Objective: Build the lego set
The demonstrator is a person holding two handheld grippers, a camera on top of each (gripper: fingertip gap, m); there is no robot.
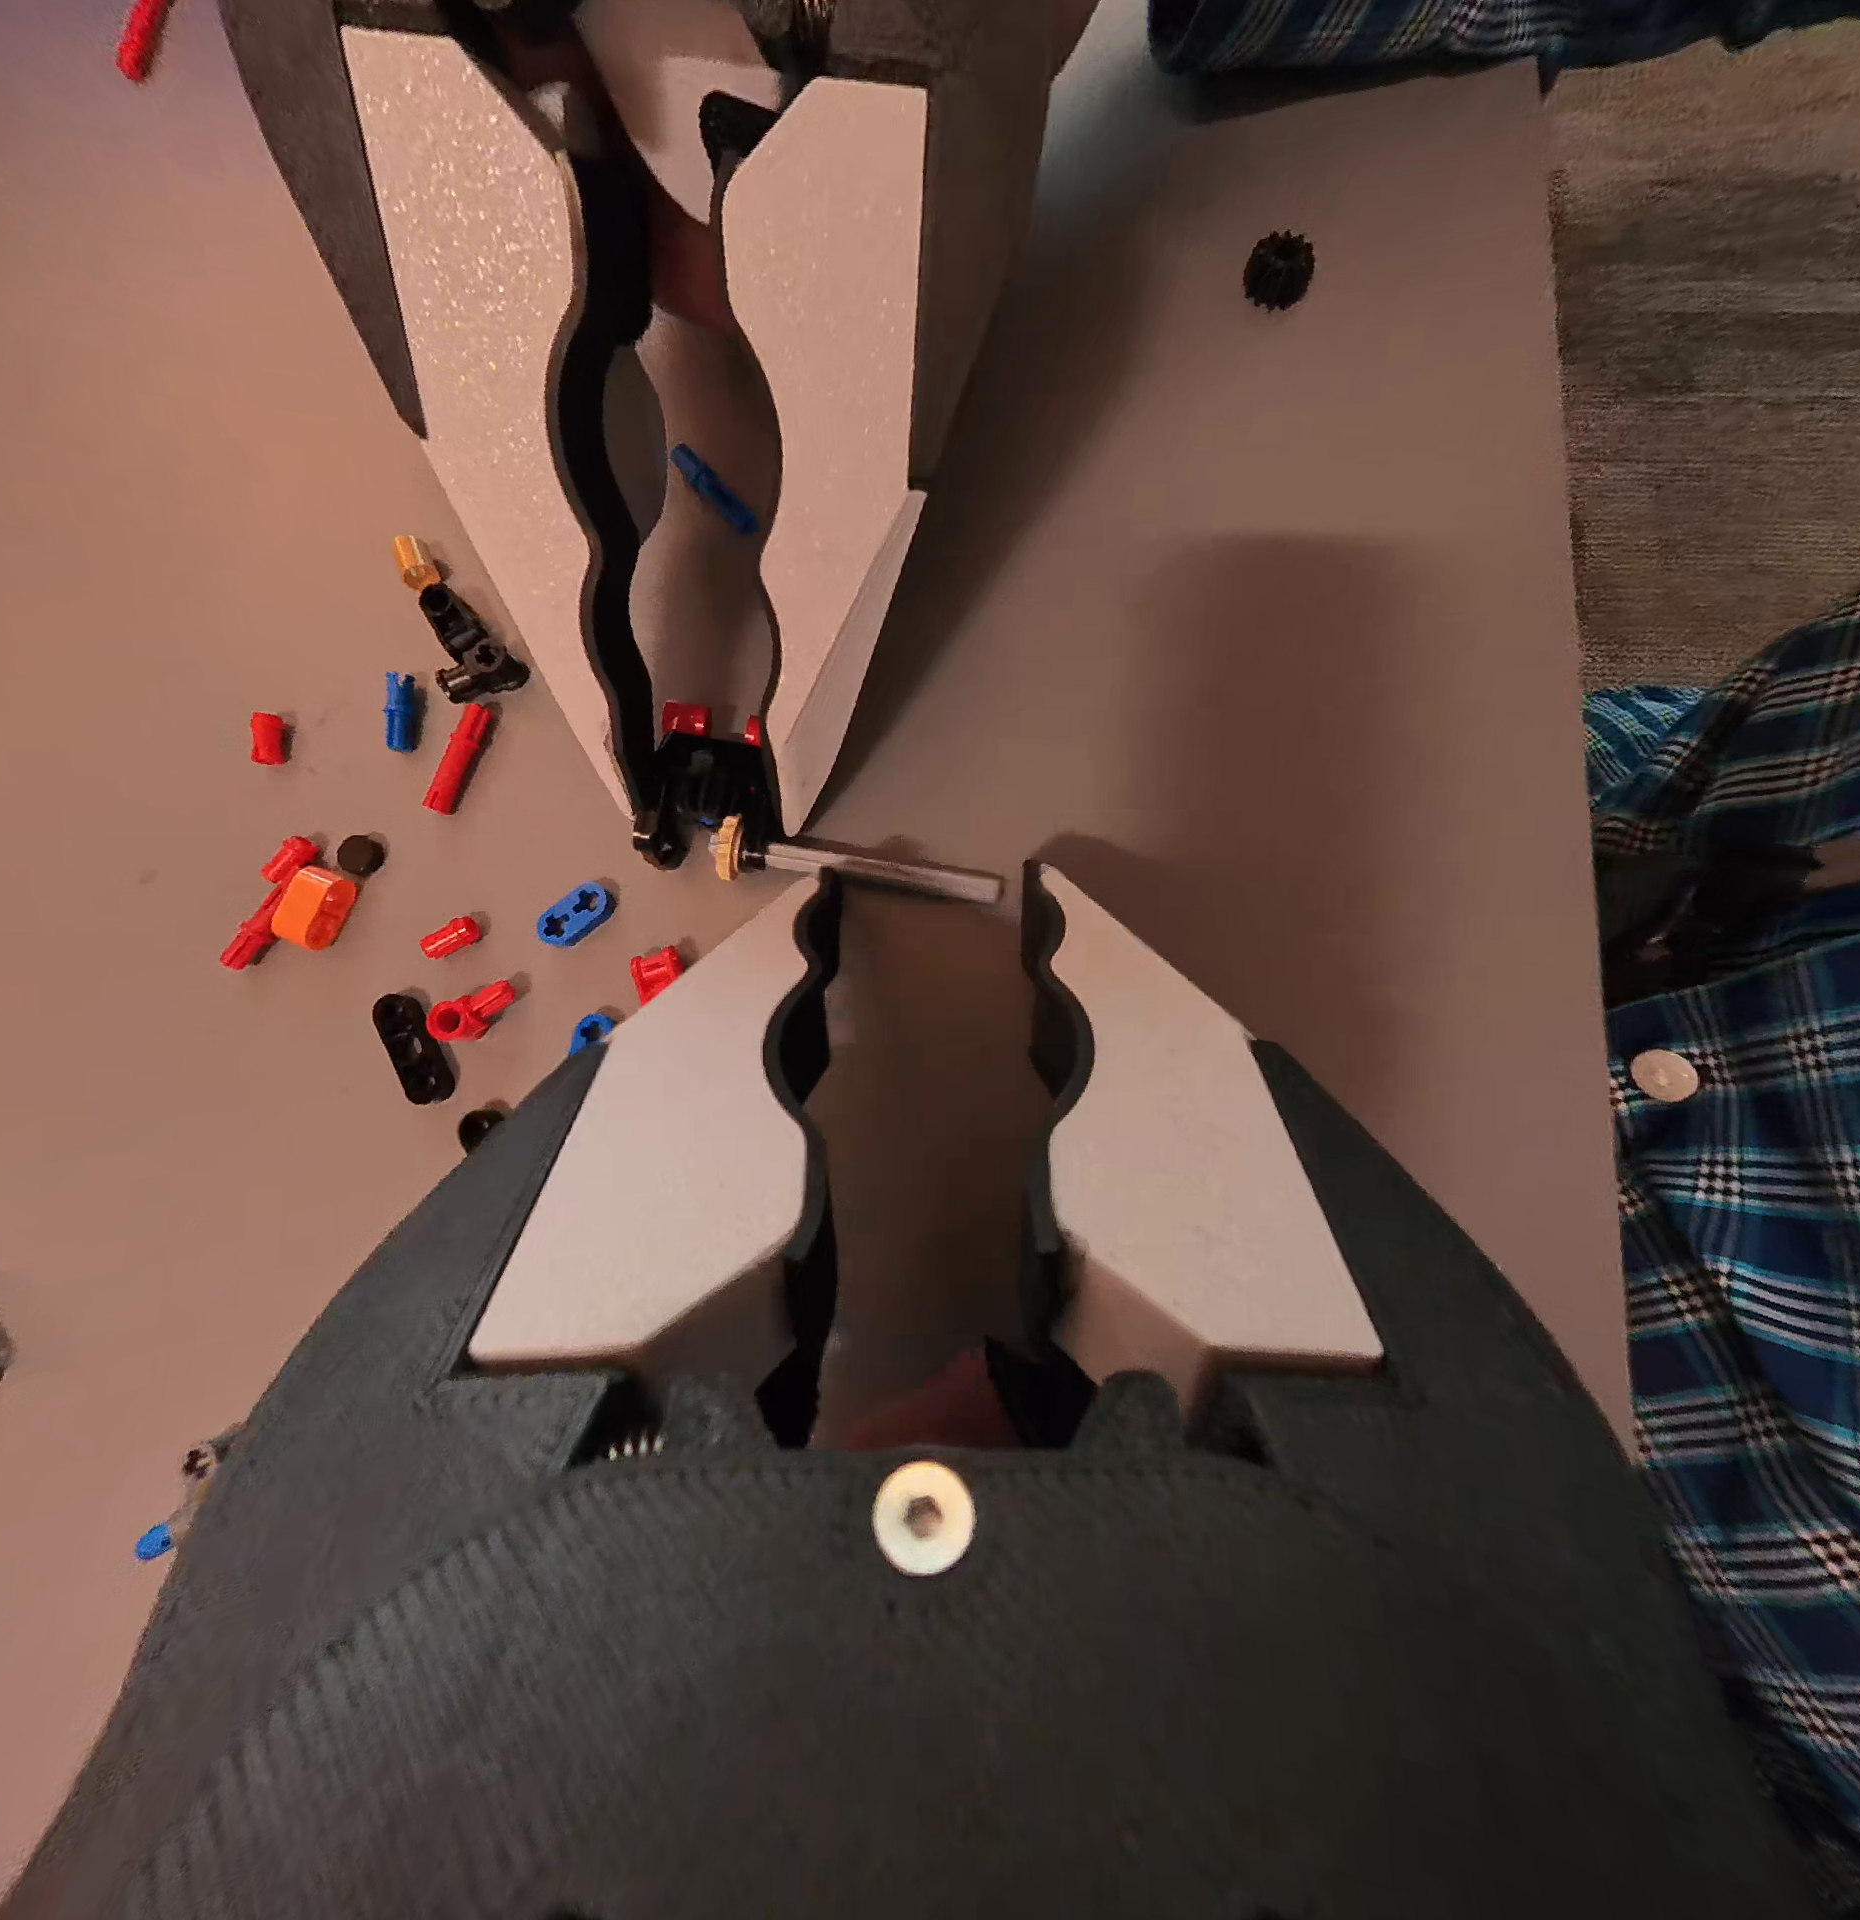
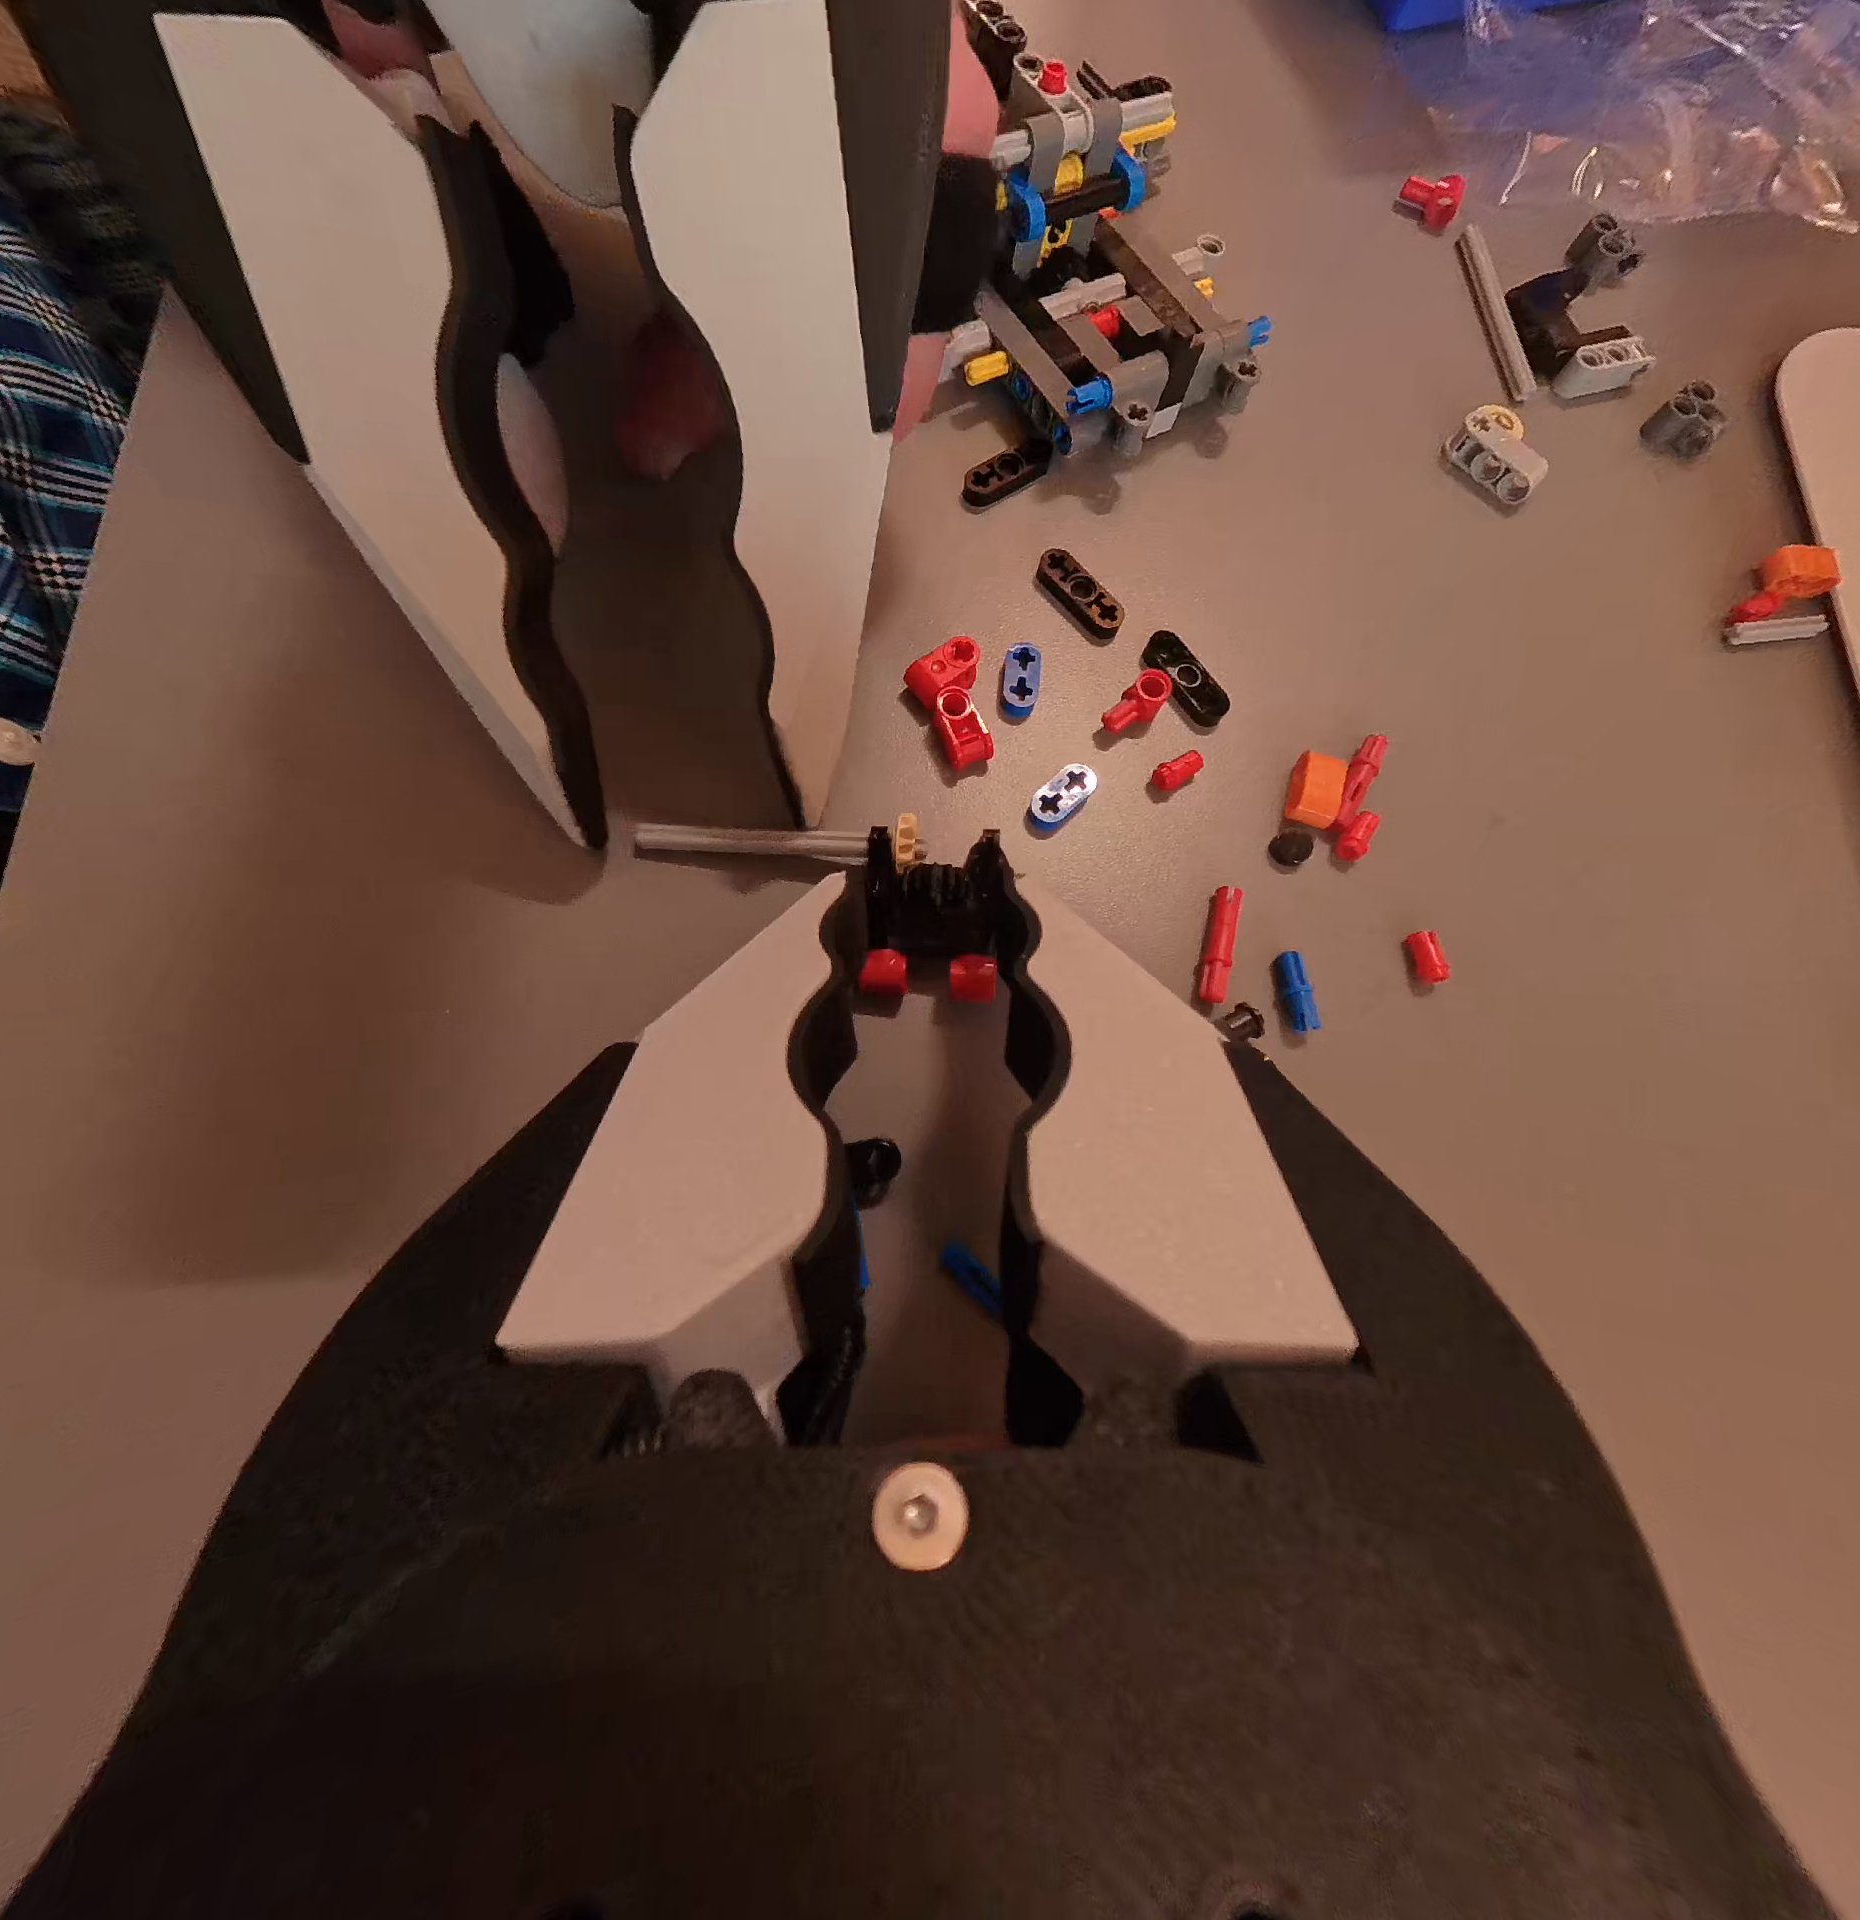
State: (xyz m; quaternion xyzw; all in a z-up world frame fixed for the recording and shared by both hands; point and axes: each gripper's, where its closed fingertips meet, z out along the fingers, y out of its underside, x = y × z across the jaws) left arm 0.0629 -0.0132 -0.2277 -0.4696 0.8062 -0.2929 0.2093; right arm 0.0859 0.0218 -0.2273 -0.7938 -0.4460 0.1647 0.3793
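My right gripper [image 2: 931, 883] is shut on a small black lego piece with two red pins [image 2: 931, 925], held just above the table. A tan gear [image 2: 905, 836] sits on its side, and a grey axle [image 2: 749, 840] sticks out from the gear to the left. My left gripper [image 1: 926, 883] is open, its tips on either side of the axle [image 1: 884, 871] without pinching it. In the left wrist view the right gripper [image 1: 702, 810] comes down from the top with the black piece [image 1: 708, 779]. In the right wrist view the left gripper [image 2: 697, 821] stands upright behind the axle.
A larger grey, black, blue and yellow lego assembly [image 2: 1092, 281] stands at the back. Loose red, blue, black and orange parts [image 2: 1113, 707] lie to the right of the grippers. A black gear [image 1: 1279, 270] lies near the table edge [image 1: 1560, 520]. A plastic bag [image 2: 1653, 104] is at the far right. The black gear [image 1: 1279, 270] is about equally far from each gripper, around 15 cm.
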